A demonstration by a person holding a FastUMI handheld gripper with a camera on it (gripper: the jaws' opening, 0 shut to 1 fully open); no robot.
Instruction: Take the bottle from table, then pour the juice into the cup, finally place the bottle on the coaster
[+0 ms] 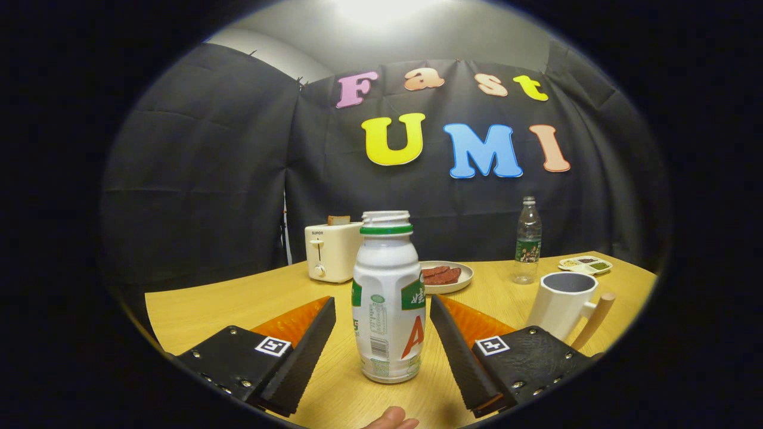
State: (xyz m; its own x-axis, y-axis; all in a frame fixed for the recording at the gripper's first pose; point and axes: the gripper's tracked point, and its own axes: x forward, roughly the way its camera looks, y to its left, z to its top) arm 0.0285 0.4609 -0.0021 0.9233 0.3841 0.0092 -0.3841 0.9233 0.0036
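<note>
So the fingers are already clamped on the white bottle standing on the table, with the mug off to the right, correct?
Not clamped: in the gripper view the fingers are open, gaps either side of the white bottle standing between them on the table. The mug is off to the right.

The camera rides low on the gripper (381, 325) — facing forward along its spread fingers. It sits close above the table (238, 304), toward the booth's wall.

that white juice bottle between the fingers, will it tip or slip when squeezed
The white bottle is tall and narrow with no cap, so it could tip and spill if nudged off-centre. Its glossy label may be slippery. The gripper is open, its fingers flanking the bottle with gaps on both sides.
</note>
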